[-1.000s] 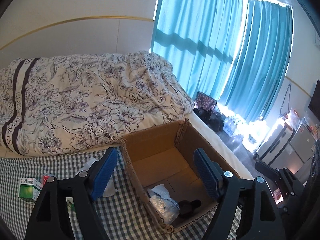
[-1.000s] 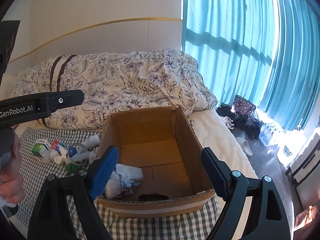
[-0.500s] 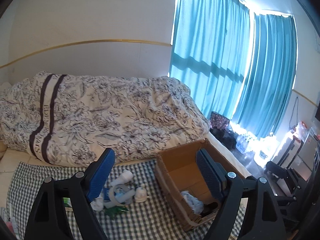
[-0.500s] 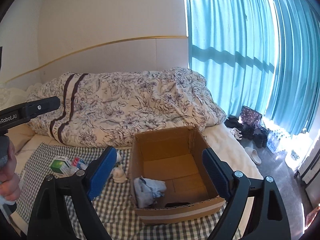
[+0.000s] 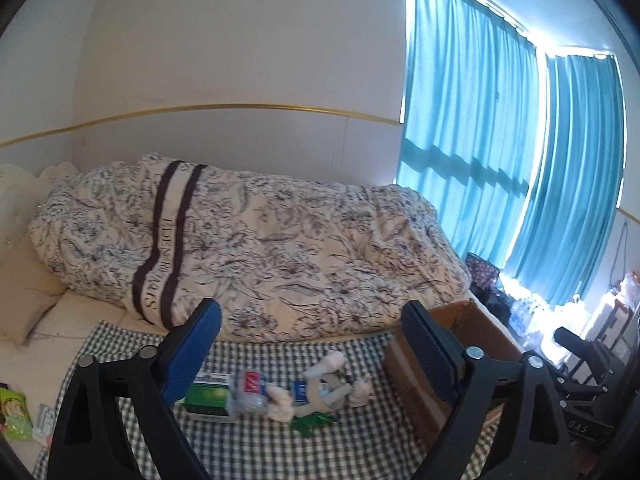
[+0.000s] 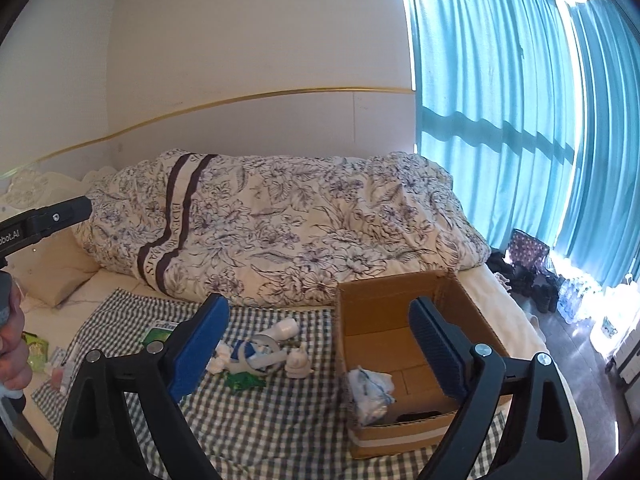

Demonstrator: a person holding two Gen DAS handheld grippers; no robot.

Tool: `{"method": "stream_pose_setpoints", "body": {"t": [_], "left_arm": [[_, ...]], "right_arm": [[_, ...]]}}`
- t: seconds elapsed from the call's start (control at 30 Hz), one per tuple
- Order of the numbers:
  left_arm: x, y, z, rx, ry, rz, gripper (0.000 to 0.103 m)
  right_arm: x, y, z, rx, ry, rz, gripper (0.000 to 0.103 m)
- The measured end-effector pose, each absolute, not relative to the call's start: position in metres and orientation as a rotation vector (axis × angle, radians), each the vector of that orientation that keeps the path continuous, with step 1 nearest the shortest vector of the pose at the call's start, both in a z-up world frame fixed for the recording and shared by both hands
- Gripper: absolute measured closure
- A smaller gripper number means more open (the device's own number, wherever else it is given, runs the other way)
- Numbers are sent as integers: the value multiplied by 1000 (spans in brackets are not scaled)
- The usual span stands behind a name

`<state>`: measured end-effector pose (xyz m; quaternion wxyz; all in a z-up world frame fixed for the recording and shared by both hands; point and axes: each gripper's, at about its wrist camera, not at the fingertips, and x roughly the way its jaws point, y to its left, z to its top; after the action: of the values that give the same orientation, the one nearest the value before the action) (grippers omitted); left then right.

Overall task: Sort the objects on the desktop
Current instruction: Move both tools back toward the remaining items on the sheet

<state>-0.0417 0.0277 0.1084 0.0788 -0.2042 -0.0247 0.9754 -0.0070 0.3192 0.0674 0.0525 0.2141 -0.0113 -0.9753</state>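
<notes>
Left gripper (image 5: 310, 352): jaws spread wide, nothing between them; held high above the checked cloth (image 5: 256, 444).
Right gripper (image 6: 320, 346): jaws likewise wide apart and empty, raised over the cloth and the cardboard box (image 6: 384, 312).
Loose items: a cluster lies on the cloth, framed between the left gripper's fingers; it includes a green carton (image 5: 208, 394), a small bottle with a red and blue label (image 5: 250, 390), a white bottle (image 5: 329, 361) and a white figurine (image 6: 298, 362).
Box: sits beyond the left gripper's right finger; the right gripper's right finger overlaps its opening. It already holds a crumpled white bag (image 6: 370, 390) and a dark object, too hidden to identify.
Outlying items: a green packet (image 6: 36, 350) and small pieces lie beyond the left finger of the right gripper, near the person's hand (image 6: 12, 356).
Risk, crowding: the items touch one another, so a closing pinch may catch two at once or knock a neighbour away.
Risk, rolling: round bottles on soft cloth may slip from the pads.
Risk, collision: both grippers working one cluster could meet.
</notes>
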Motion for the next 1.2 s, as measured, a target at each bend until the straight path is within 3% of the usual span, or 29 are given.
{"method": "stream_pose_setpoints", "body": {"t": [0.7,1.2], "left_arm": [[-40,-63,87,-690,-85,3061,0],[-90,-78,16,-902,-95,3041,0]], "right_arm": [[-26,241,56,664,-35,-2838,8],[-70,211,-4,803,35,-2751,10]]}}
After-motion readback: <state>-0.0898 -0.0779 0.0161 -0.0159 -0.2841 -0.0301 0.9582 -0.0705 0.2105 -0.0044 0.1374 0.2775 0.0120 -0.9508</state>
